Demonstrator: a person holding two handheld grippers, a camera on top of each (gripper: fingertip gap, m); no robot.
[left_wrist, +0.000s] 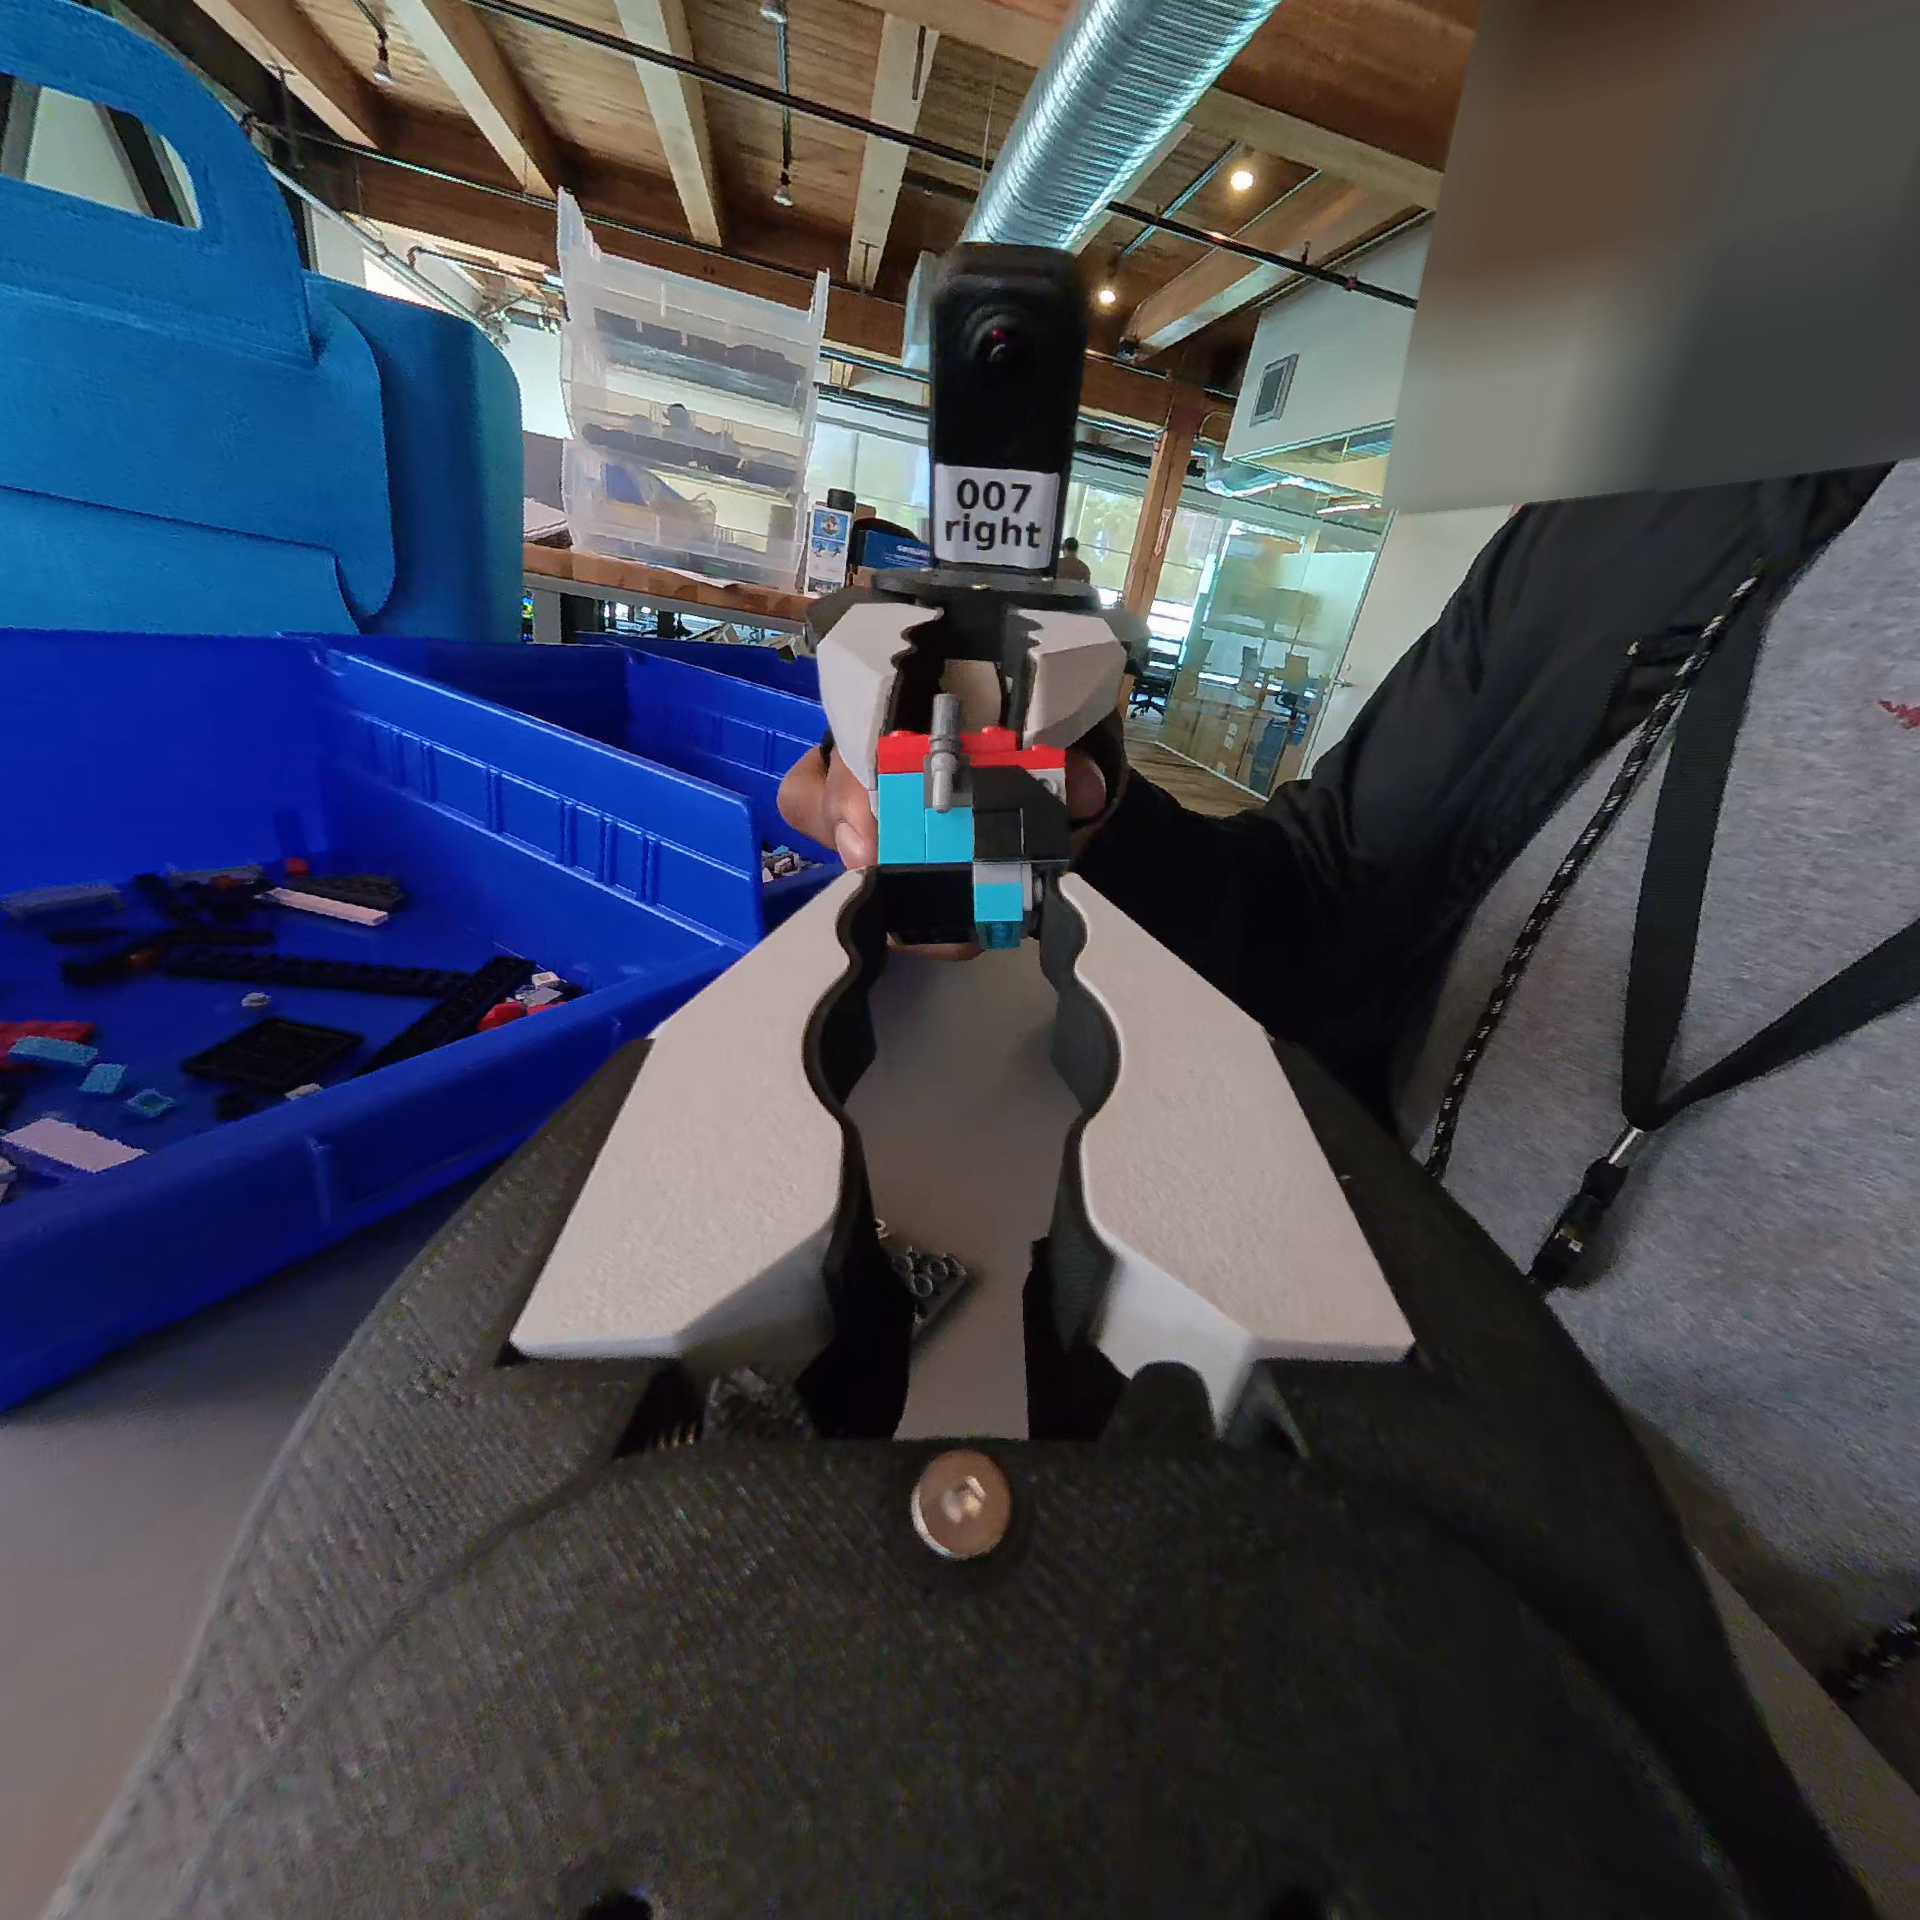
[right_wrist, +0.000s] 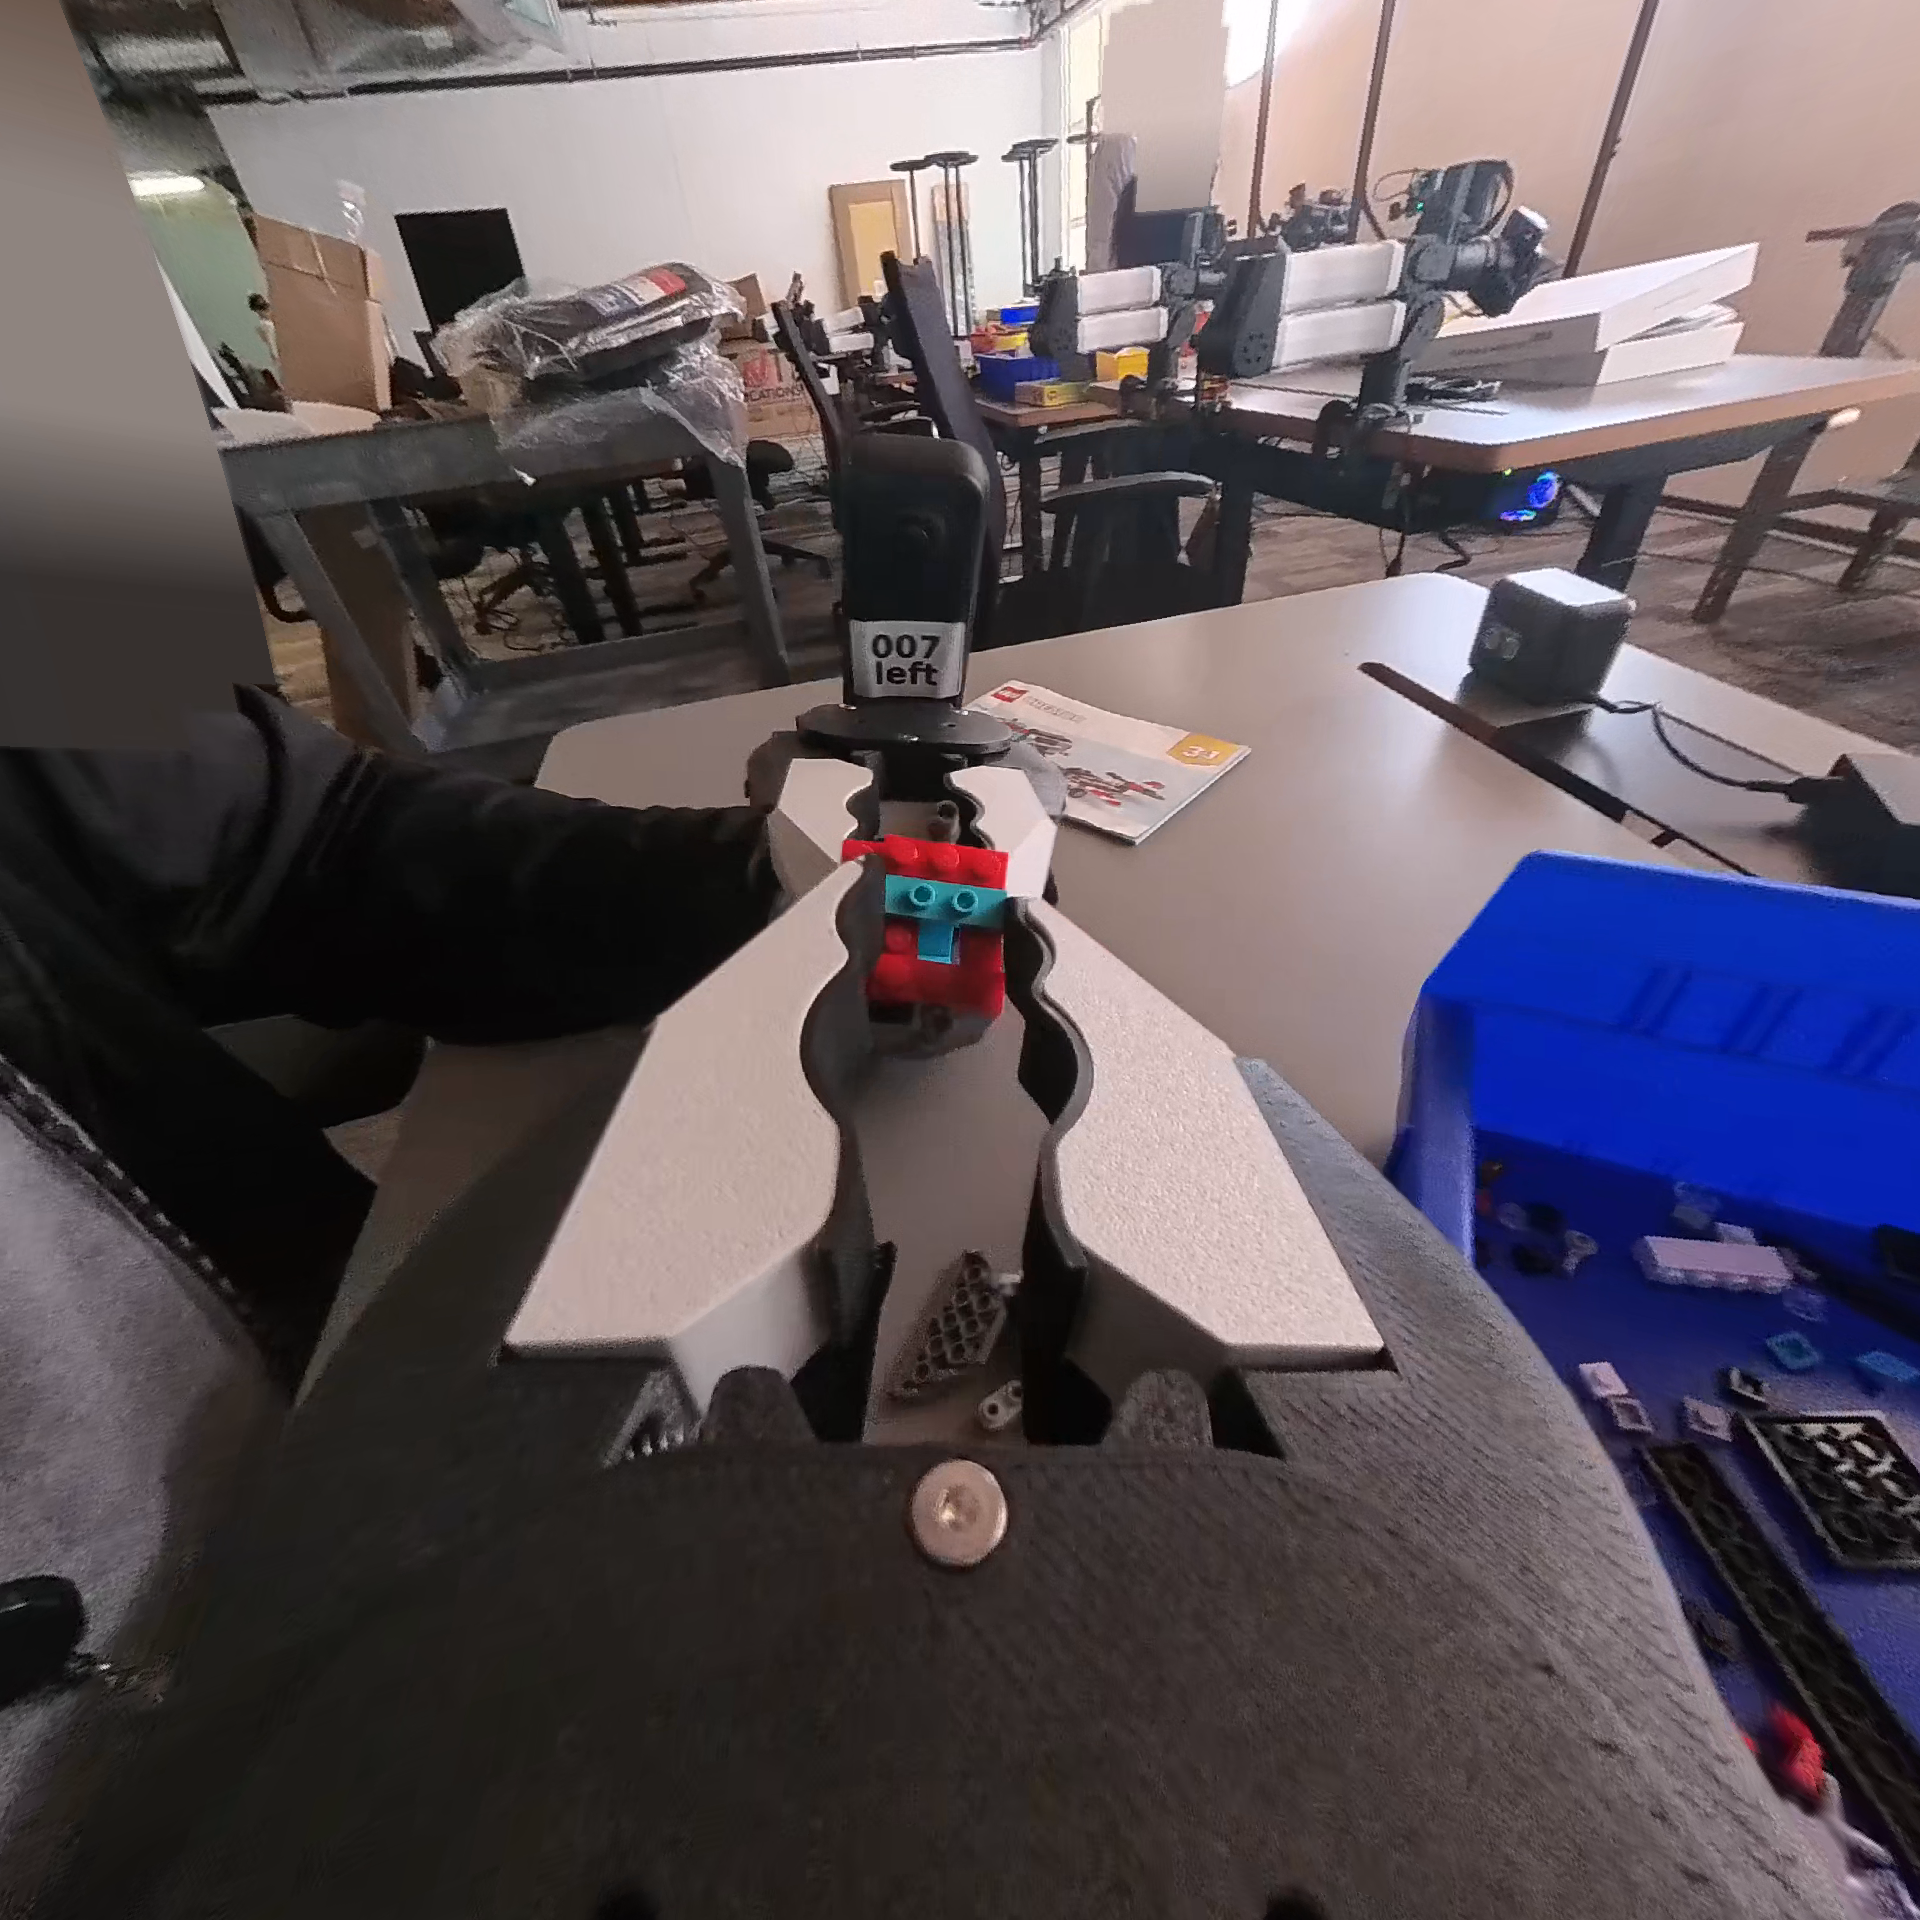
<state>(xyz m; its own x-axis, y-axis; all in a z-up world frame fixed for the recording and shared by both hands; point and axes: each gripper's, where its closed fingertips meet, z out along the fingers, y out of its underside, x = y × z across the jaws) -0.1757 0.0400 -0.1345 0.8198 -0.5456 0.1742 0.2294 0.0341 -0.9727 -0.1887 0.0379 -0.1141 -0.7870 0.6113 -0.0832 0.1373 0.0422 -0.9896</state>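
Clamped tip to tip, clear above the surface: a small built-up block of red, teal and black plastic bricks (left_wrist: 971, 831) with a grey peg on the face towards the left wrist view. Lies dead ahead of both sets of jaws, right at their tips, no nearer to one than to the other. Looks blocky rather than long, with no clear long axis to be told from either view; red studs uppermost. Gripped on its near side by the left gripper (left_wrist: 956, 899), jaws narrowed to the width of the bricks and pressing on them. Gripped on the opposite side by the right gripper (right_wrist: 938, 904), pointing straight back at the left one, jaws likewise almost closed, parted only by the block. Below the gap of the jaws, down on the grey matte surface (right_wrist: 1351, 831), well apart from the block: a small dark grey wedge-shaped studded plate (right_wrist: 956, 1320). Off to the left of the left jaws, and so to the right of the right jaws: a shallow blue plastic bin (left_wrist: 520, 790) strewn with loose black, white, teal and red brick pieces (left_wrist: 312, 977). Beyond the right jaws' tips and a little to their right, flat on the surface: a thin printed booklet (right_wrist: 1122, 758). Behind the far gripper in each view, a dark sleeve (right_wrist: 468, 883).
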